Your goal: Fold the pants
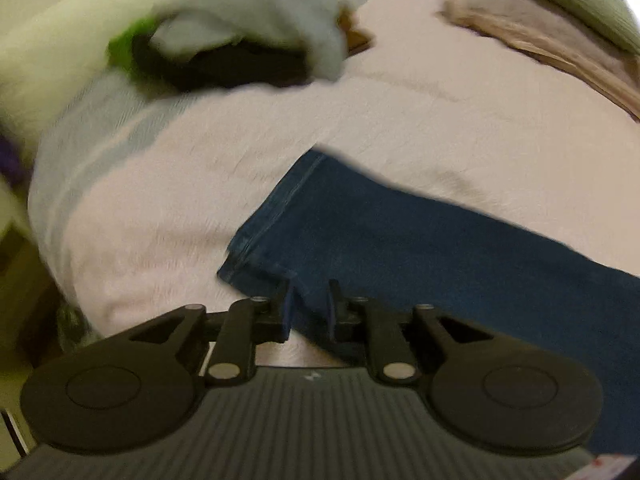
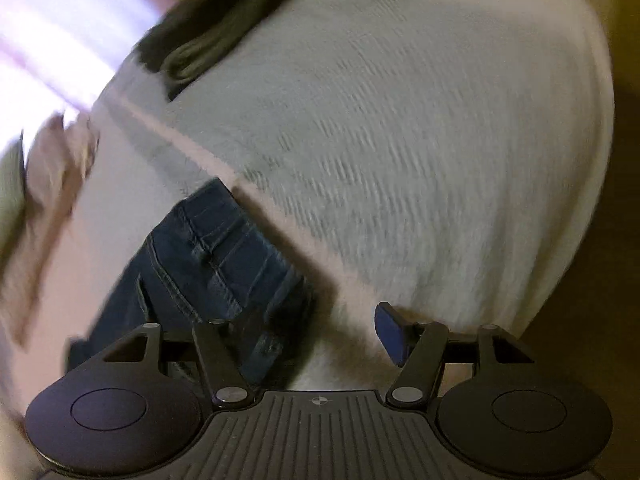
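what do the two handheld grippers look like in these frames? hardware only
Both look alike. The left gripper and right gripper are matte black: a ribbed dark-grey body, a large round disc on each side, and linkage bars with silver pins. The right gripper's pads look dark blue. A small crosshair mark sits on its body. No cables, hands or sleeves visible.

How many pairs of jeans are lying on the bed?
1. The jeans lie on the pale bedspread, leg end by the left gripper, waist end by the right gripper. The clothes piles farther back are too blurred to rule out more.
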### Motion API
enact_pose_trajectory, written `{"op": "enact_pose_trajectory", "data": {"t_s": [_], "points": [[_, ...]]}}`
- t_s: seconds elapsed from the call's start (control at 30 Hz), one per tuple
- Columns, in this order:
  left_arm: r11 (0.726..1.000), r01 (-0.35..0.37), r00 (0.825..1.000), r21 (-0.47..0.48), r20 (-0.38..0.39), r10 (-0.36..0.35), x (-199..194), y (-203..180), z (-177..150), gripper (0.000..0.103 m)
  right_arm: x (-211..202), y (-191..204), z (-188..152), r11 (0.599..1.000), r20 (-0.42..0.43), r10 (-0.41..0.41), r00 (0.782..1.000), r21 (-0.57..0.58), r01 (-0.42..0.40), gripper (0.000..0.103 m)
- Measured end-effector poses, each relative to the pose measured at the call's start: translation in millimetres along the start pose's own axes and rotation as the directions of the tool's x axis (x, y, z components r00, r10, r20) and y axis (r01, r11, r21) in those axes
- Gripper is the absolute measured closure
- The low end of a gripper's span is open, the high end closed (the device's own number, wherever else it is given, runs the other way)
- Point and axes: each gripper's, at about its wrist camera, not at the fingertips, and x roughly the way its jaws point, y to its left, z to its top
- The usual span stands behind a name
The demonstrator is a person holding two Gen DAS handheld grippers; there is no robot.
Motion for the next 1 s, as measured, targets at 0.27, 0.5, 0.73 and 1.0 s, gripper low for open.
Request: {"op": "enact_pose_trajectory", "data": {"t_s": [0.27, 0.5, 0.73, 1.0], "points": [[0.806, 0.492, 0.863, 0.329, -0.062, -0.501, -18, -179, 41, 0.085, 46, 36, 50, 0.973, 0.000, 0.178, 0.984, -0.149, -0.176, 0.044], [0.452, 0.719, 0.652, 0.528, -0.285, -0.703, -18, -357, 23, 0.068, 104, 58, 54, 0.968, -0.076, 0.174, 0.982, -0.171, -0.184, 0.044], [0.330, 0.571, 0.733, 0.752, -0.285, -0.618, -2, -407, -26, 0.096, 104, 42, 42, 0.973, -0.070, 0.172, 0.983, -0.146, -0.181, 0.044], [0.543, 0.464, 0.803, 0.699, -0.074, -0.591, -9, -398, -3, 0.101, 63, 70, 32, 0.942, 0.136, 0.002, 0.991, -0.333, 0.044, 0.045]]}}
